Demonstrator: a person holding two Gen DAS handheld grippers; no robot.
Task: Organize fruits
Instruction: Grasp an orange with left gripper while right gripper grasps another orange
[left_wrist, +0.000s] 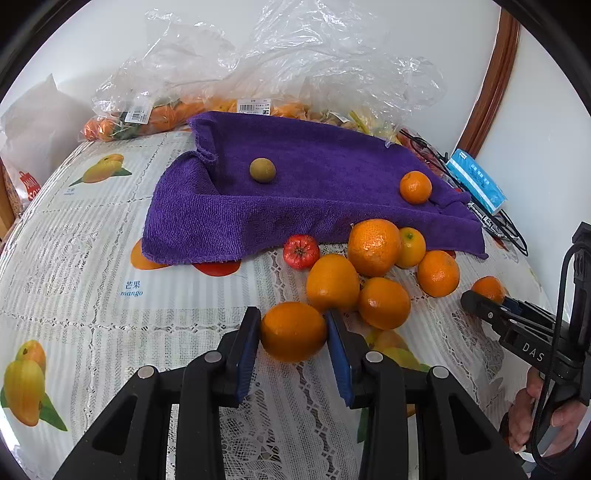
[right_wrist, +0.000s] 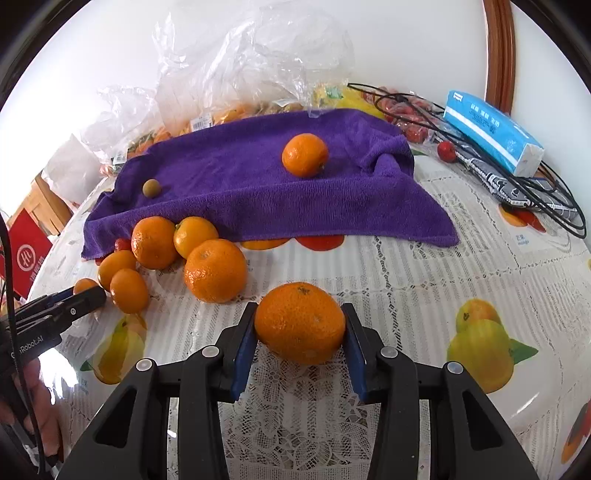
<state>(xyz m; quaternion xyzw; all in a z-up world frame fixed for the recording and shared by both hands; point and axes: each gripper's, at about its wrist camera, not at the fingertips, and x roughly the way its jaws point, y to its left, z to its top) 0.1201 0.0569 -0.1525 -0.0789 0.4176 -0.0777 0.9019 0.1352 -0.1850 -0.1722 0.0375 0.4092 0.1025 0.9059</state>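
My left gripper (left_wrist: 293, 321) is shut on a smooth orange (left_wrist: 293, 332) just above the tablecloth, in front of a pile of several oranges (left_wrist: 373, 247). The right gripper (right_wrist: 300, 314) is shut on a dimpled mandarin (right_wrist: 300, 323) close to the cloth. Each gripper shows at the edge of the other's view: the right gripper (left_wrist: 480, 299) with its fruit, the left gripper (right_wrist: 88, 293) beside the pile (right_wrist: 216, 269). On the purple towel (left_wrist: 295, 192) lie a mandarin (left_wrist: 415, 187) and a small brownish-green fruit (left_wrist: 262, 170). A small red fruit (left_wrist: 301, 252) sits at the towel's front edge.
Clear plastic bags (left_wrist: 258, 74) of produce line the back by the white wall. At the back right lie a blue tissue pack (right_wrist: 491, 133), black cables (right_wrist: 535, 199) and small red fruits (right_wrist: 447, 151). The fruit-print tablecloth (right_wrist: 443, 295) covers the table. A hand (left_wrist: 535, 417) holds the right gripper.
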